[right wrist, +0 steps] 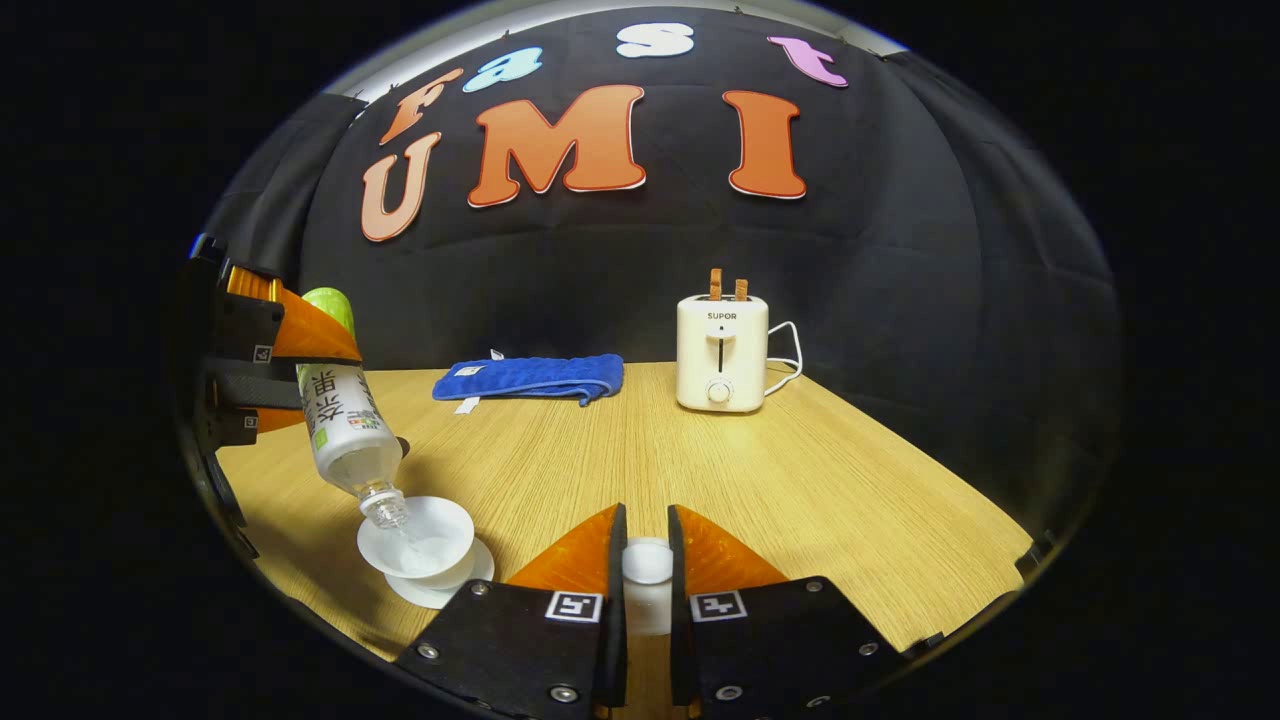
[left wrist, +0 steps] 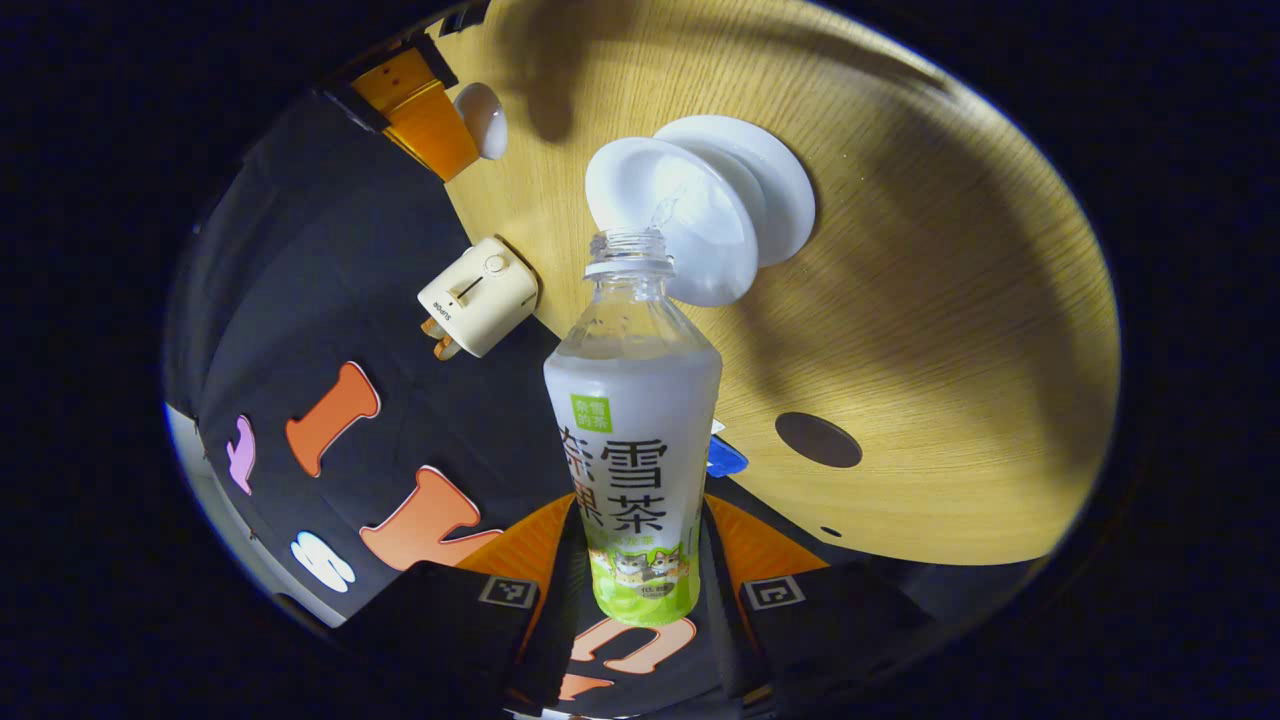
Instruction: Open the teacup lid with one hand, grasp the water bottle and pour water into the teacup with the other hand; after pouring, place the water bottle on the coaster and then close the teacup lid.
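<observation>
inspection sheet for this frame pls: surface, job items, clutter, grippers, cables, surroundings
Surface: wooden table, with shadows of the grippers on it.
Job's things: water bottle, uncapped, tipped mouth-down over the teacup, a thin stream of water running in. The teacup stands open on its saucer. Lid is lifted off. Dark round coaster is bare.
Clutter: toaster with two slices up; blue towel, folded, at the far edge.
Grippers: left gripper clamps the bottle's lower body; right gripper holds the lid between its fingers.
Cables: white toaster cord, looping behind the toaster.
Surroundings: black cloth booth wall.
</observation>
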Motion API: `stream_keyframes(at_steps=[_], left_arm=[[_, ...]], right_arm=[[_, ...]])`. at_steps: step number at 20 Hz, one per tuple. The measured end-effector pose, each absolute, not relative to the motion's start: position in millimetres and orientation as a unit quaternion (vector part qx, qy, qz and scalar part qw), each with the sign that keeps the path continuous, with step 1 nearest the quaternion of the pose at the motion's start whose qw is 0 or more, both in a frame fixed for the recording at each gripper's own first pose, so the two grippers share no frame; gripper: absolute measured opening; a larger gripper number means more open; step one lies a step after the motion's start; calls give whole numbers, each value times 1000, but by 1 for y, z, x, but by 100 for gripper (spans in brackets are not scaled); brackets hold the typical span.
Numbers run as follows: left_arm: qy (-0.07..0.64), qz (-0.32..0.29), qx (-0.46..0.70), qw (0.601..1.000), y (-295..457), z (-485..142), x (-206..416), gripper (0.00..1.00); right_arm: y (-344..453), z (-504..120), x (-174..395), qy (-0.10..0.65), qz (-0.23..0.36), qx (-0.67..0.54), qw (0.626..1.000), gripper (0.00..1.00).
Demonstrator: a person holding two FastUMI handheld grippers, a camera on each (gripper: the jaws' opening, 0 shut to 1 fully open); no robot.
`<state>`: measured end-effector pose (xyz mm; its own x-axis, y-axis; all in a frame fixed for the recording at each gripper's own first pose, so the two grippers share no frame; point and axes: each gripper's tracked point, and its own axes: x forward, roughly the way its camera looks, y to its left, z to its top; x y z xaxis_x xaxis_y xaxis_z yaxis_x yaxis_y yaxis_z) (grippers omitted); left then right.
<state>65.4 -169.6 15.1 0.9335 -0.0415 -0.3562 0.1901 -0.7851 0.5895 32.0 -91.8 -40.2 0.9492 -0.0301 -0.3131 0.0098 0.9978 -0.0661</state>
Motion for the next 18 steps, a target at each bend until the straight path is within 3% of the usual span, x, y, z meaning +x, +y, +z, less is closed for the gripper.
stream_keyframes(at_steps=[4, 8, 14, 18], left_arm=[[46, -190, 920, 339, -168, 9, 63, 60], [96, -221, 878, 414, -156, -9, 57, 60], [123, -222, 809, 530, -142, -34, 53, 60], [139, -219, 732, 630, -134, -57, 53, 60]], right_arm=[[-93, -40, 31, 159, -11, -32, 987, 18], [-92, -42, 32, 161, -11, -30, 986, 17], [-94, -42, 32, 162, -13, -30, 986, 18], [-98, -42, 32, 161, -19, -27, 986, 17]])
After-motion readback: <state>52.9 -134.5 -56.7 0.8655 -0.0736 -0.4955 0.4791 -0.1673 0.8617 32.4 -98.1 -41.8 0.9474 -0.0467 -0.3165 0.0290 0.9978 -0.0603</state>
